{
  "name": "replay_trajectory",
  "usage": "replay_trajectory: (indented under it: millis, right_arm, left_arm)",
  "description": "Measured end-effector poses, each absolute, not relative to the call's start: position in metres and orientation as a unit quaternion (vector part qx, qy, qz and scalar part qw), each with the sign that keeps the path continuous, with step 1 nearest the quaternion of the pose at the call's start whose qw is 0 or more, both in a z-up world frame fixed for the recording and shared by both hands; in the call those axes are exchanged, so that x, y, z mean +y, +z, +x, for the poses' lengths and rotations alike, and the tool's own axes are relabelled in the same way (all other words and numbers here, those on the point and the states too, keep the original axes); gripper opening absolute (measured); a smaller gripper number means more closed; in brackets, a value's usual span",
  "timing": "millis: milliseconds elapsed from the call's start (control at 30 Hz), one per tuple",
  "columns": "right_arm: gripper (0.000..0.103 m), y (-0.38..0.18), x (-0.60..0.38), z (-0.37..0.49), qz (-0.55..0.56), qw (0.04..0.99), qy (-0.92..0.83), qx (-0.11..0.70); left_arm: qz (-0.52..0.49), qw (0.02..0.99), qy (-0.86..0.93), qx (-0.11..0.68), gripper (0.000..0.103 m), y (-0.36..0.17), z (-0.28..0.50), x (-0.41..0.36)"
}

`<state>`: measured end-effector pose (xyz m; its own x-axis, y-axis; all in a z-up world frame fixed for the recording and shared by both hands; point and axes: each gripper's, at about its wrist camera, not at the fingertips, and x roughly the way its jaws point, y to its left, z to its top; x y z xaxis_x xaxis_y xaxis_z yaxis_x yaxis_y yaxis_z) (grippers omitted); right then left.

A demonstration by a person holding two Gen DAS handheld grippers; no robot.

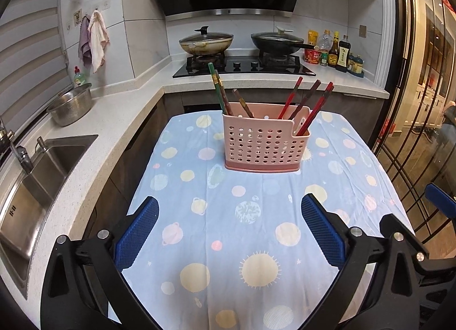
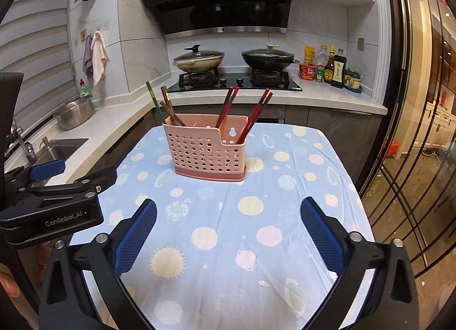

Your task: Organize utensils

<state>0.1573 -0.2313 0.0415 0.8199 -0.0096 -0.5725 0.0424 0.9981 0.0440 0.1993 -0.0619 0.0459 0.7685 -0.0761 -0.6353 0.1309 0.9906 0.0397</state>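
**Chopsticks sorted, grippers idle**

A pink caddy [image 1: 265, 142] stands on the far half of a cloth-covered table [image 1: 256, 244], chopsticks [image 1: 310, 105] leaning in its compartments. The left gripper [image 1: 229, 230] and right gripper [image 2: 228, 233] hang well short of the caddy, both spread wide and empty. The sticks look light, stiff and slick; they are probably best pinched near their raised upper ends.

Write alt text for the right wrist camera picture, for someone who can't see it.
A pink holder full of chopsticks stands on a table with a blue planet-print cloth. The right gripper hangs open before it, holding nothing, and the left gripper shows at the left edge. A stove with two lidded pans sits behind.
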Motion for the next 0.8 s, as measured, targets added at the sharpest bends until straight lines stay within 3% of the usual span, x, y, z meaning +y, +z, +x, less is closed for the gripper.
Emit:
replay_trajectory:
  millis: [800]
  right_arm:
    - [0.096,0.030,-0.230,0.152,0.030,0.951,-0.012,0.307]
  left_arm:
    - [0.036,0.939,-0.029,0.341,0.096,0.036,0.196,-0.052]
